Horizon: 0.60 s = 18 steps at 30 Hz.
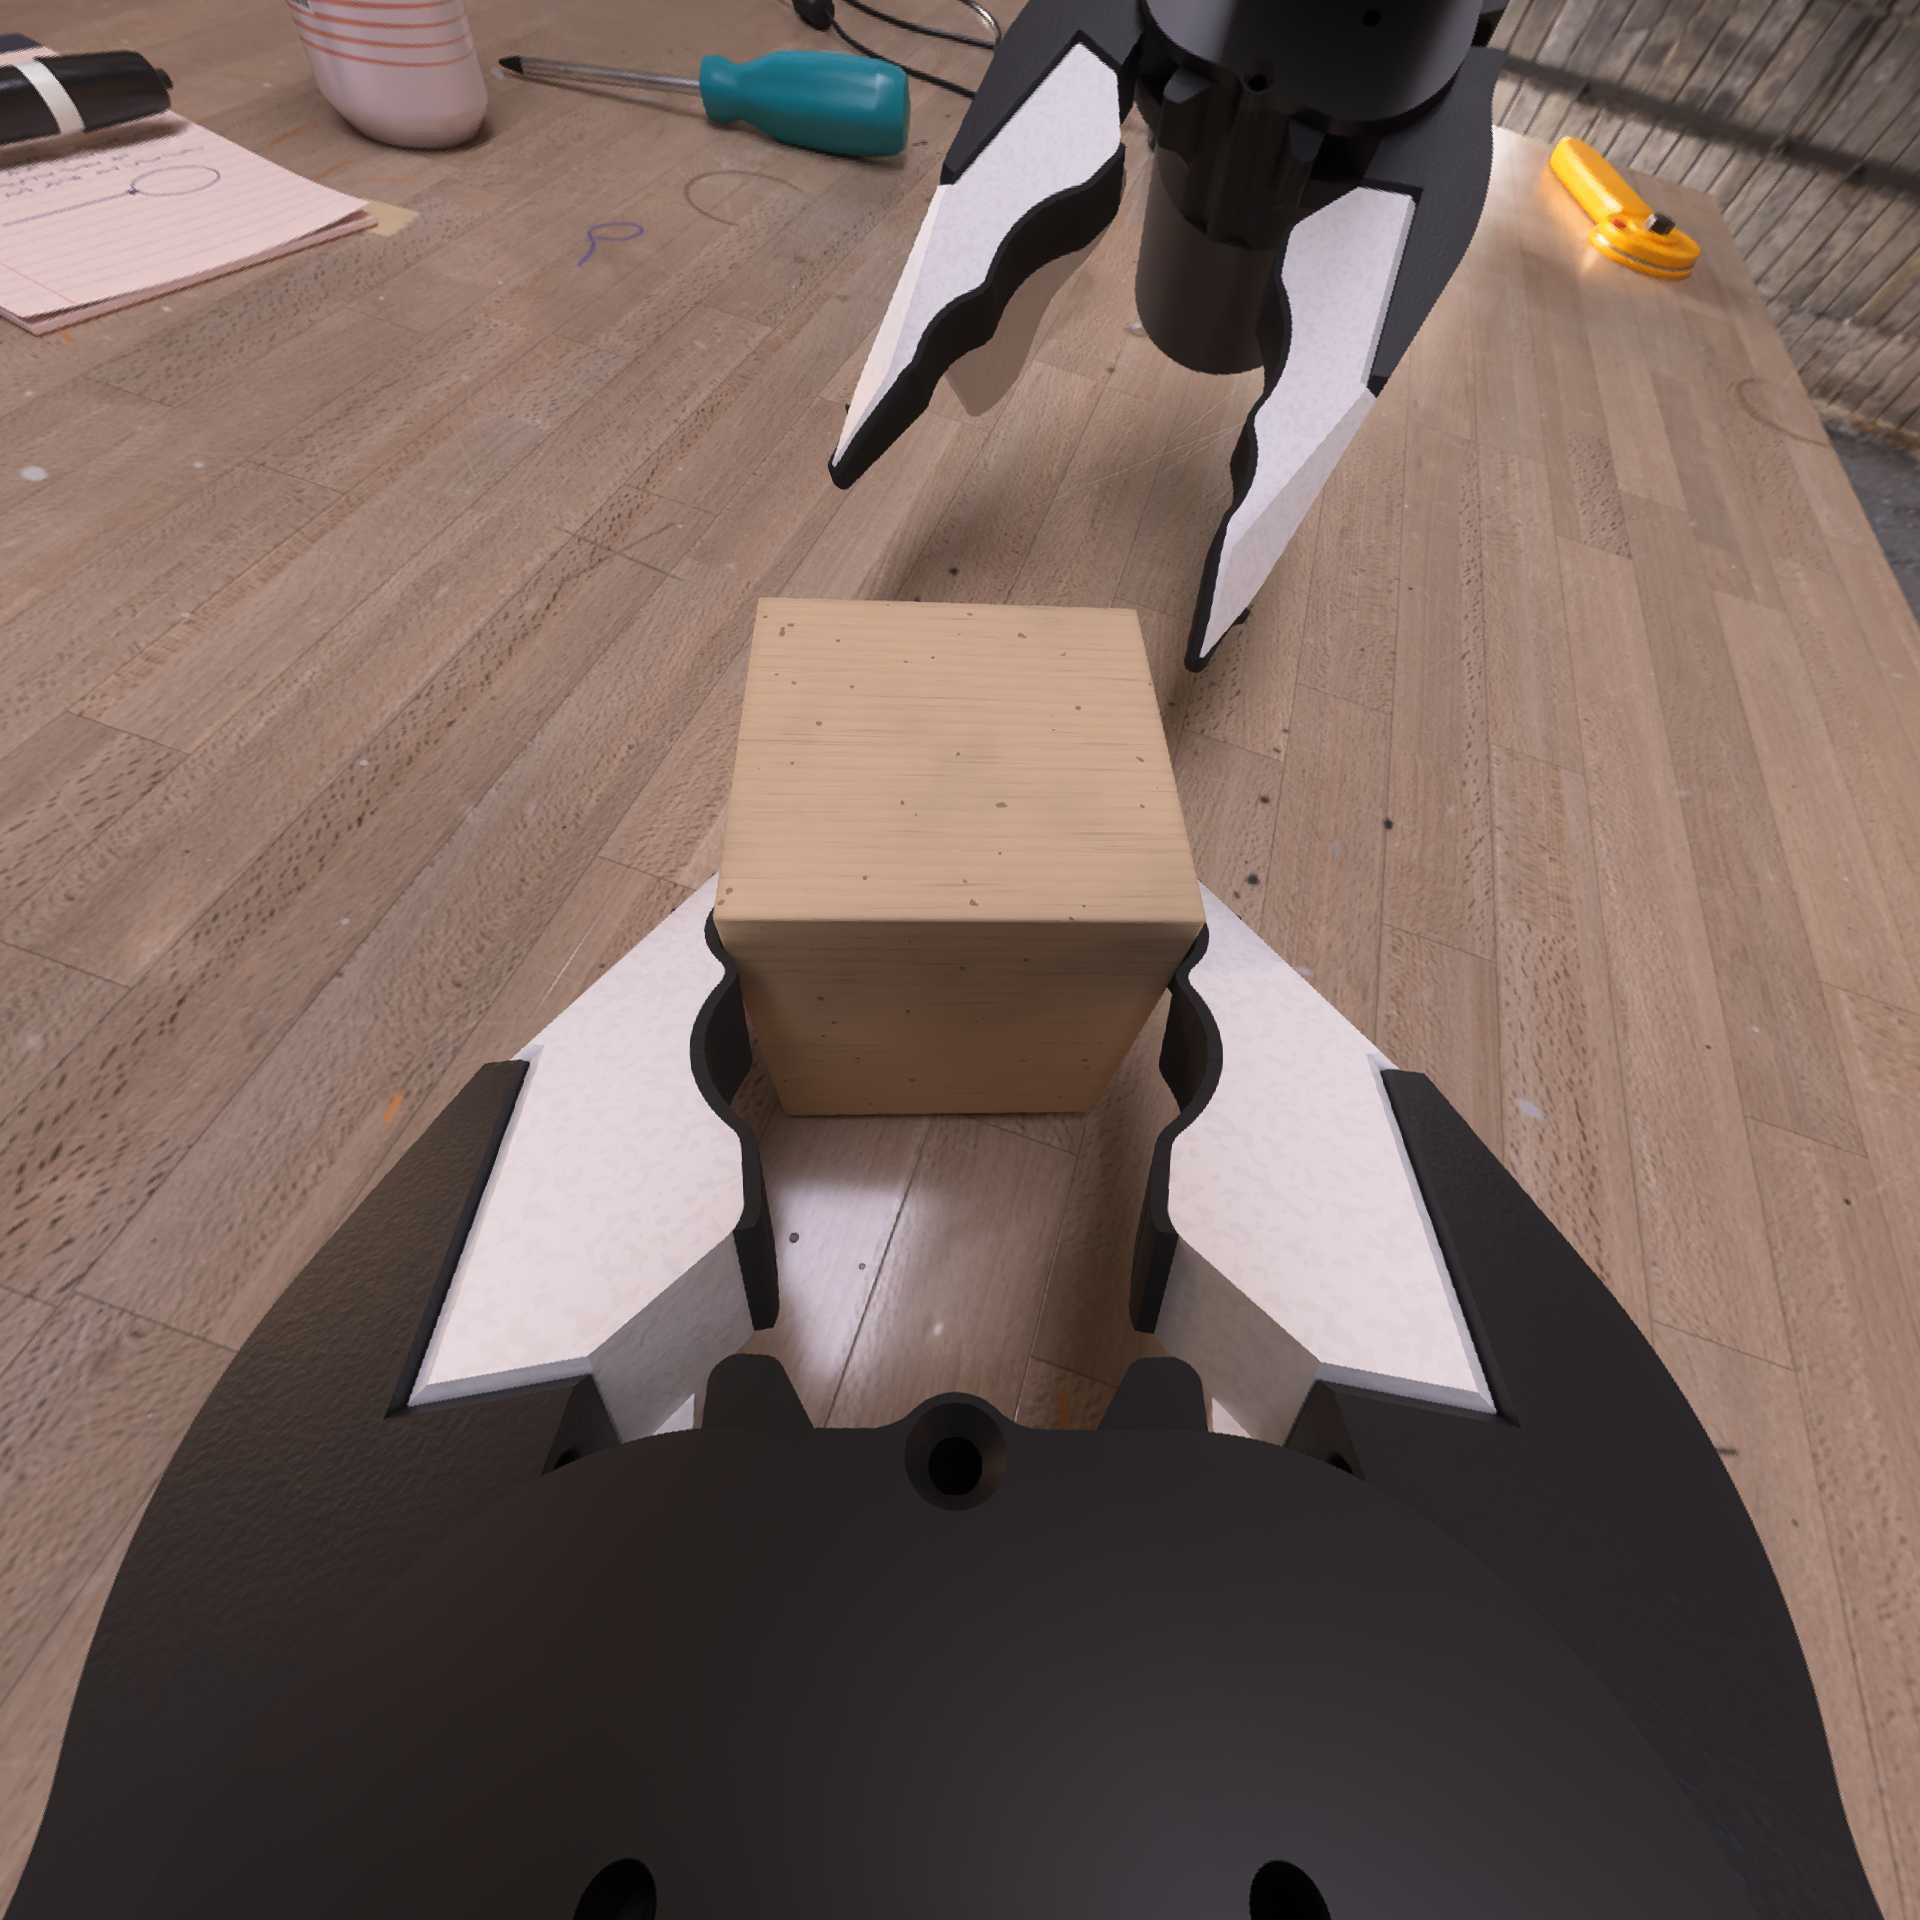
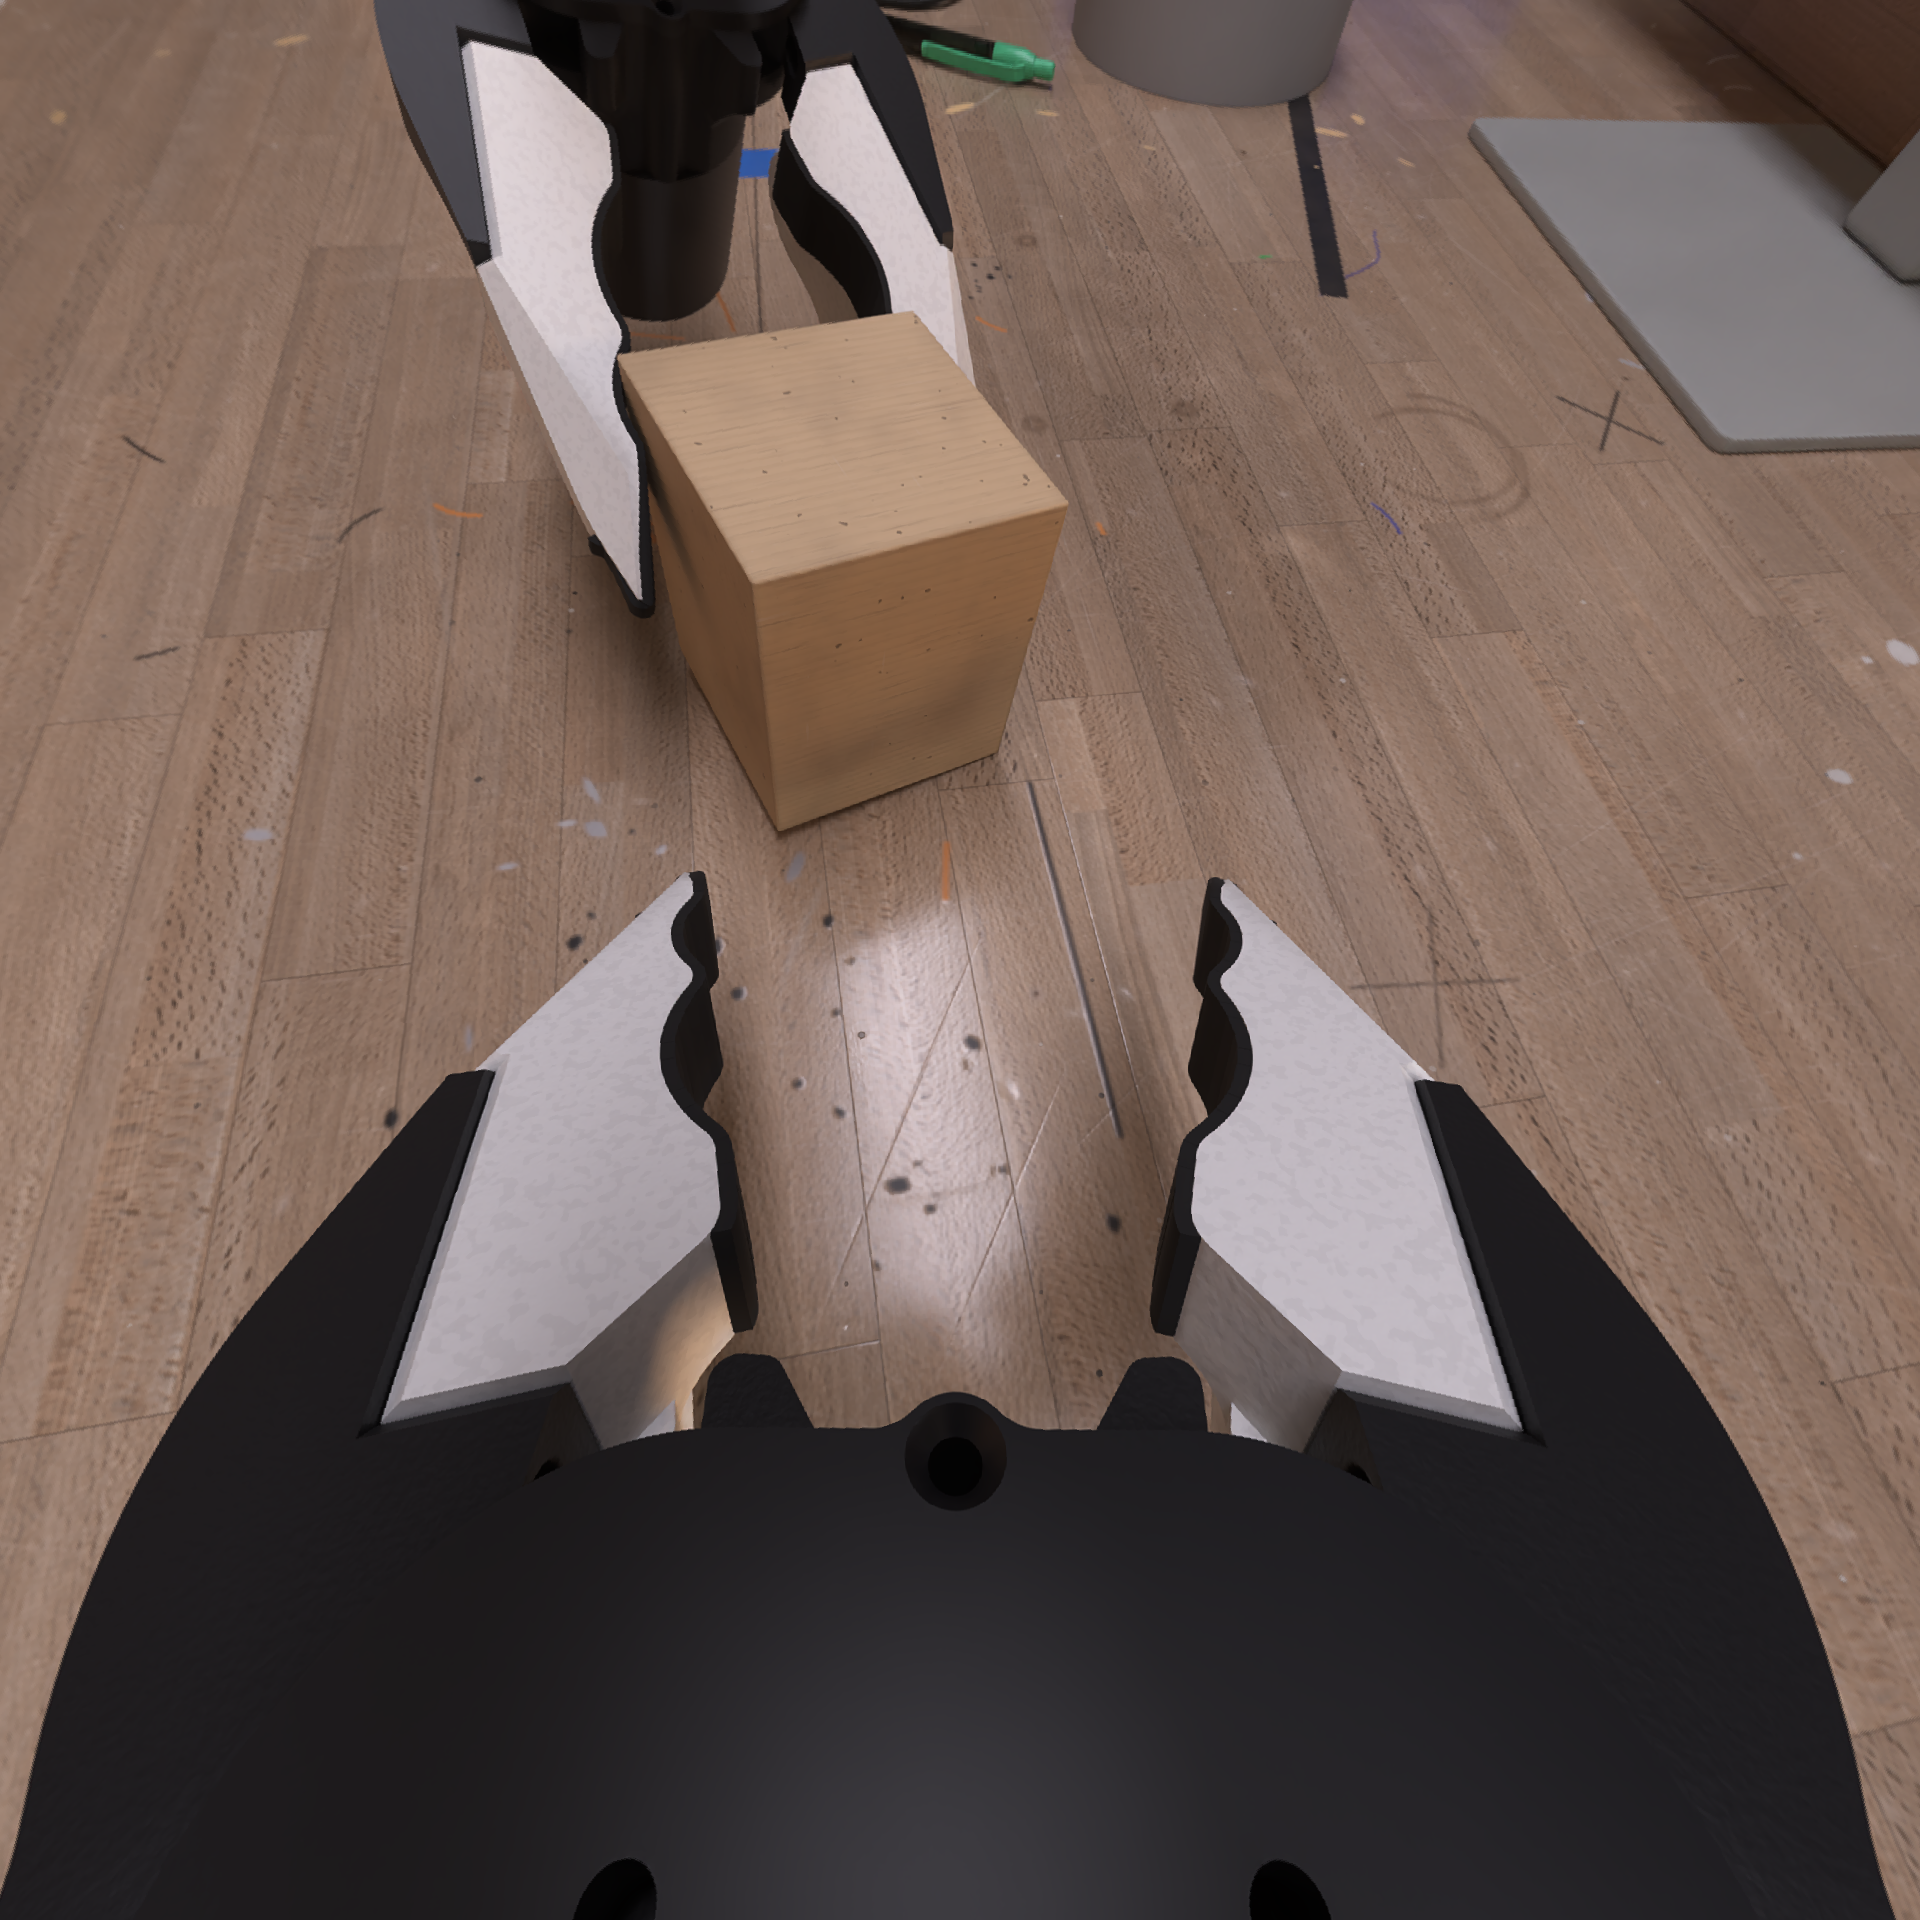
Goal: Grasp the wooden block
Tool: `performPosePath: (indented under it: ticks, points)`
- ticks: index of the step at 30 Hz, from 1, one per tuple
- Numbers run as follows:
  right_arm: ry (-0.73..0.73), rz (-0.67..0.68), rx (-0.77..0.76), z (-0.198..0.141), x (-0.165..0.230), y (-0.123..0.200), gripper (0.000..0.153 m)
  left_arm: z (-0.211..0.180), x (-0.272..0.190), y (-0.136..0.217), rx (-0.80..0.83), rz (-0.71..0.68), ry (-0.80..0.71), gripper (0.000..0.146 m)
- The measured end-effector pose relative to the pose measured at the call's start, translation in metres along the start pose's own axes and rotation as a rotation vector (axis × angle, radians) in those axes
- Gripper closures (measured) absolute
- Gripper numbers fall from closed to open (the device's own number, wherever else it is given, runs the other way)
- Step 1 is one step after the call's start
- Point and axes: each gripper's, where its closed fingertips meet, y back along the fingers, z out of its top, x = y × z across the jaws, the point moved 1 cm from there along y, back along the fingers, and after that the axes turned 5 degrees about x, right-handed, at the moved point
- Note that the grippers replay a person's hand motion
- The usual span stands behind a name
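The wooden block is a light tan cube standing on the wooden table. My left gripper is closed around it, with a white finger pressed against each of two opposite sides near the top edge. In the right wrist view the block sits ahead, and one left finger lies against its far left side. My right gripper is open and empty, a short way in front of the block. It also shows in the left wrist view, hovering just beyond the block.
A teal-handled screwdriver, a pale striped cup, a pink notepad and a black marker lie at the far left. A yellow cutter lies near the right table edge. A grey slab and a green marker lie beyond.
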Motion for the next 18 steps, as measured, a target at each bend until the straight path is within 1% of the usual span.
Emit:
performPosePath:
  ticks: [7, 14, 18]
  points:
    - [-0.018, 0.012, -0.025, -0.0005, 0.0008, -0.0002, 0.059, 0.0007, -0.0011, 0.0005, -0.011, 0.000, 0.009, 0.065]
    - [-0.034, 0.029, -0.014, 0.0011, 0.0056, 0.0035, 0.059, 0.0009, -0.0059, 0.0002, 0.006, -0.011, 0.021, 0.065]
    - [-0.066, 0.039, -0.039, 0.0041, 0.0050, 0.0053, 0.053, 0.0016, -0.0056, -0.0011, 0.000, -0.016, 0.028, 0.065]
